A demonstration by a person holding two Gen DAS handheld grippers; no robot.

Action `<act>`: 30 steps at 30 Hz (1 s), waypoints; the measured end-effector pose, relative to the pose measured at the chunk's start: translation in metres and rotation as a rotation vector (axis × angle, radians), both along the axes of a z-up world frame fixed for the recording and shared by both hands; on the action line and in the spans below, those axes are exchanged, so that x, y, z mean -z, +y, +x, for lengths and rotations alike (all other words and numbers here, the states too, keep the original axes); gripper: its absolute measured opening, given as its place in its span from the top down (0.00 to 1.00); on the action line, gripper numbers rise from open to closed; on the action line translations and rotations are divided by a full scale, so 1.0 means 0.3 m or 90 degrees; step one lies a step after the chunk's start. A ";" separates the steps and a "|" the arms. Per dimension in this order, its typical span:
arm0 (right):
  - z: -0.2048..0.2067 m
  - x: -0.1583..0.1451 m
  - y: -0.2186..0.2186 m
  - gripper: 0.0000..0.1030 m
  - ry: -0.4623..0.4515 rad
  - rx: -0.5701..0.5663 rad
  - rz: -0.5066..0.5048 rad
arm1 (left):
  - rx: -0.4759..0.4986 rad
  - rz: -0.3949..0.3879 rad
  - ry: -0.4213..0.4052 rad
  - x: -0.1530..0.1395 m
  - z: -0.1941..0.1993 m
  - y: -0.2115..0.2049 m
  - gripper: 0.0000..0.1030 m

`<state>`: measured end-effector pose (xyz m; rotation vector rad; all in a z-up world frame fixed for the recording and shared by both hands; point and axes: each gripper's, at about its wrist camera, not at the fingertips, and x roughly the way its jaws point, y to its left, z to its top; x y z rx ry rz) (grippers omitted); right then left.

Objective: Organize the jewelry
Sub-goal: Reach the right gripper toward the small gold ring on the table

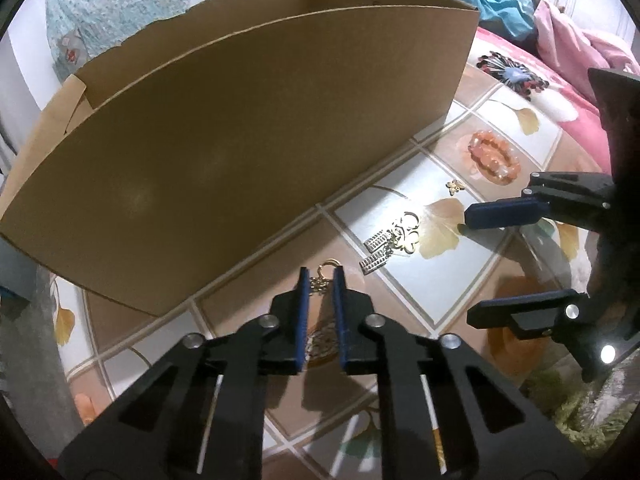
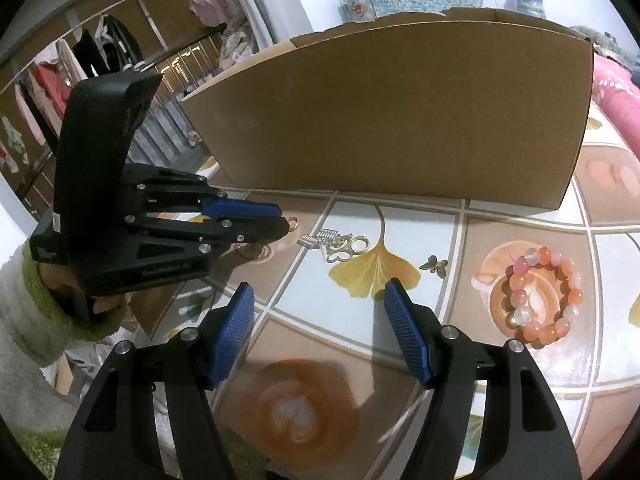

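Left hand-held gripper (image 1: 322, 280) clamped on a gold pendant (image 1: 321, 285) between its pads, light, flimsy, slippery, best pinched across the flat; right hand-held gripper (image 2: 320, 300) apart, empty, off to its right.

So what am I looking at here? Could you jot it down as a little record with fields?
Setting: patterned tablecloth with leaf and coffee prints
Container: open cardboard box at the back
Left gripper: fingers shut on a gold chain piece
Right gripper: fingers apart, nothing between them
Loose jewelry: pink bead bracelet, small butterfly charm, silver and gold pieces in a cluster
Placement: all the loose jewelry lies on the cloth in front of the box
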<state>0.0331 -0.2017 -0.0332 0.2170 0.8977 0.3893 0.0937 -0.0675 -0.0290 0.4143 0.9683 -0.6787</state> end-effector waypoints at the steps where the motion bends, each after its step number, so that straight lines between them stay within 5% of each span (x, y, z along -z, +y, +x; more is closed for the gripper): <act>1: -0.001 0.001 -0.002 0.36 0.000 0.001 0.001 | 0.003 0.002 -0.002 0.000 -0.005 -0.003 0.97; 8: -0.028 -0.016 -0.025 0.40 -0.014 0.014 0.001 | -0.026 -0.020 0.006 0.000 -0.018 0.025 0.98; 17: -0.039 -0.054 0.016 0.47 -0.037 -0.009 0.000 | -0.106 -0.107 0.026 -0.032 -0.024 0.160 0.98; 30: 0.091 -0.014 0.164 0.73 -0.002 -0.077 -0.042 | -0.126 -0.142 0.030 0.006 -0.049 0.215 0.98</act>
